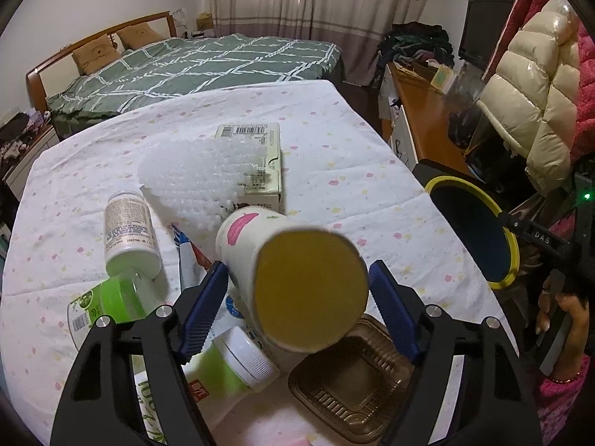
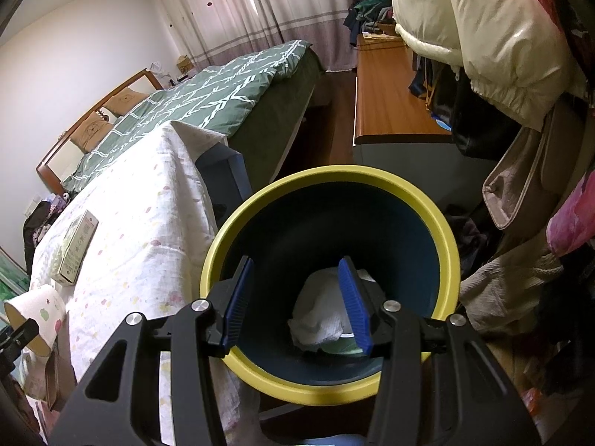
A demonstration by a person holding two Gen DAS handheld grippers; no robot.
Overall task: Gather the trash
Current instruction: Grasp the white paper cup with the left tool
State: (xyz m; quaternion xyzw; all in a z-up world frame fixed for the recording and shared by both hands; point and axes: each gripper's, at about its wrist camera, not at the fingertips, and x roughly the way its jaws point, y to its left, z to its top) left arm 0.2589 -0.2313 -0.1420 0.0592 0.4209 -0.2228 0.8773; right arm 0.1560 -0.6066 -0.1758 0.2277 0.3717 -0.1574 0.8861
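Observation:
A white paper cup (image 1: 260, 238) with pink and green prints lies on its side, mouth toward the camera, between the blue pads of my left gripper (image 1: 297, 267), which press its two sides. The same cup (image 2: 41, 308) shows at the left edge of the right wrist view. My right gripper (image 2: 295, 260) hangs over the mouth of a dark bin with a yellow rim (image 2: 334, 173), pads apart with nothing between them. Crumpled white paper (image 2: 319, 316) lies inside. The bin (image 1: 446, 180) stands just off the table's right edge.
On the flowered tablecloth (image 1: 353, 171) lie a white bottle (image 1: 128, 226), a green-labelled bottle (image 1: 111, 297), bubble wrap (image 1: 193, 174), a carton (image 1: 256, 156), a white-capped bottle (image 1: 238, 364) and a brown plastic tray (image 1: 353, 383). A bed (image 1: 223, 63) stands behind; padded jackets (image 1: 531, 93) hang at right.

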